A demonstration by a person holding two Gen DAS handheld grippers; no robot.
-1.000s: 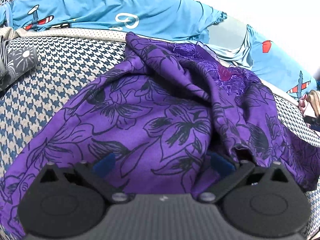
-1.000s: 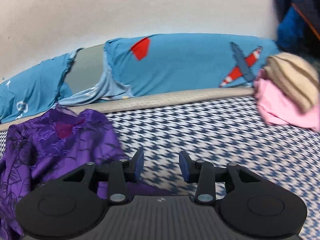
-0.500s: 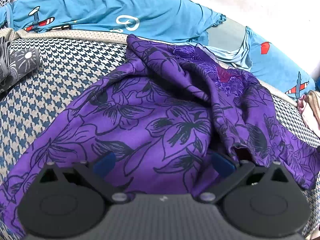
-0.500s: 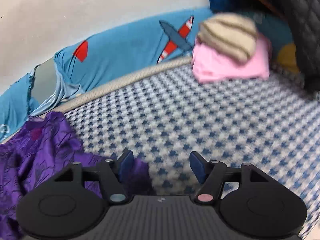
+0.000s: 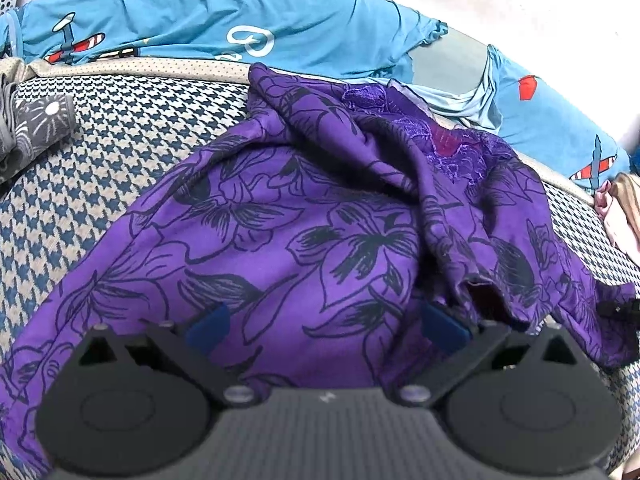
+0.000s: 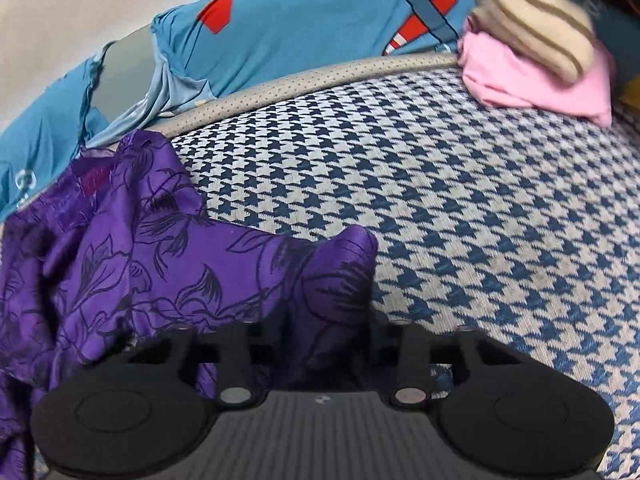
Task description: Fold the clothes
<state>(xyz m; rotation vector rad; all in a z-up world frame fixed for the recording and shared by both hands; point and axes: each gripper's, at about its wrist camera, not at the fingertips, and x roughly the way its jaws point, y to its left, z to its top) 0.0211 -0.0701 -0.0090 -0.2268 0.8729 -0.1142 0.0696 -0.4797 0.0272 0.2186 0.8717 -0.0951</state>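
A purple garment (image 5: 304, 216) with black flower outlines lies crumpled on the houndstooth bed cover (image 5: 120, 152). My left gripper (image 5: 326, 326) is low over its near part and open, the blue pads (image 5: 208, 326) wide apart with flat cloth beneath them. In the right wrist view the garment (image 6: 132, 264) fills the left side. Its right corner rises in a peak between the jaws of my right gripper (image 6: 326, 320), which are closing on it. The cloth hides the fingertips.
Blue aeroplane-print bedding (image 6: 320, 28) runs along the far edge by the wall. A pink folded cloth (image 6: 532, 80) with a beige striped one (image 6: 536, 24) on top sits at the far right. A grey patterned cloth (image 5: 40, 124) lies at the left. Bare bed cover (image 6: 480, 208) stretches right of the garment.
My right gripper has dropped onto the garment's right corner, and its jaws, first wider, have narrowed around the cloth. My left gripper has kept still and open.
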